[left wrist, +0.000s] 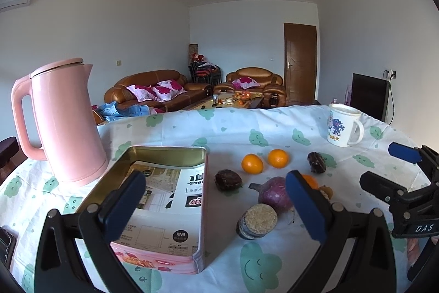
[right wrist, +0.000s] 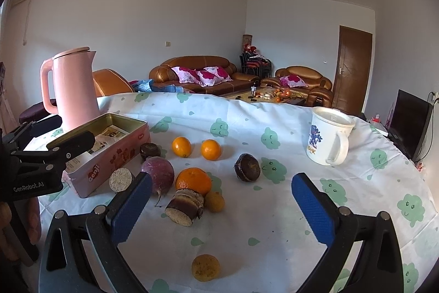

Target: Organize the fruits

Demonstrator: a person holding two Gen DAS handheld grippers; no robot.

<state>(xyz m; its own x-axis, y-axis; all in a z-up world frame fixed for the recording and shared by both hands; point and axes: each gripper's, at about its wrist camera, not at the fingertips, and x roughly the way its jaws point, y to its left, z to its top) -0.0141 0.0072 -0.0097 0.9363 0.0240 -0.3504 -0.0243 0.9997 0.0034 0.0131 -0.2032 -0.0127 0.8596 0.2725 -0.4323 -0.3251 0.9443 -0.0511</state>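
Fruits scattered mid-table at twelve o'clock of the right gripper (right wrist: 222, 199), jaws spread wide, holding nothing. Left gripper (left wrist: 216, 199) likewise agape, over the pink tin (left wrist: 164, 199). Purple bulb (right wrist: 159, 173): firm, probably heavy; grasp across its belly. Large orange (right wrist: 193, 180): round, likely to roll; pinch at its widest. Small yellow fruit (right wrist: 205, 267): light, probably delicate; squeeze gently.

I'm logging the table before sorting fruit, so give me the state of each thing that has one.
Left gripper: open, empty.
Right gripper: open, empty.
Pink tin: lidless, holds paper, no fruit.
Kettle: upright, lid shut.
Mug: upright.
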